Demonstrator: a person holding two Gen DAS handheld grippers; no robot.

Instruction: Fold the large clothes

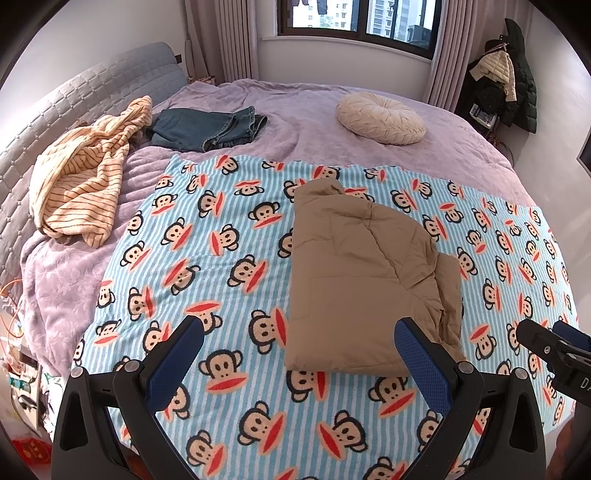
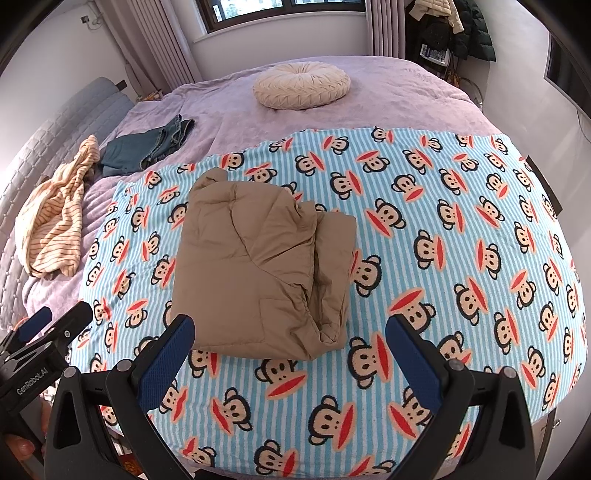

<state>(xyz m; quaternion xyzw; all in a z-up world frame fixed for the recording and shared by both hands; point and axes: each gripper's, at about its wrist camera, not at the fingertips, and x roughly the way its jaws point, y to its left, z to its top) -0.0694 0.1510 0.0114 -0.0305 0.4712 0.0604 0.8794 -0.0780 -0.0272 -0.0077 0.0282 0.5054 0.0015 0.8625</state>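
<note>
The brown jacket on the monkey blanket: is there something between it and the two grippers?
Nothing visible. The folded brown jacket lies alone on the monkey blanket, with only bare blanket before the open left gripper and open right gripper.

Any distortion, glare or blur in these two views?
Left wrist view: strong fisheye bend, dark corners, soft daylight from the window, folded brown jacket sharp. Right wrist view: same curvature on the monkey-print blanket, no glare or blur.

The tan padded jacket [image 2: 255,266] is smooth, matt quilted cloth, lying on a fuzzy terry-like monkey-print blanket [image 2: 443,240]. The left gripper [image 1: 299,332] has matt black plastic arms and textured blue rubbery pads [image 1: 421,354]; the purple bedspread [image 1: 295,107] looks plush.
</note>
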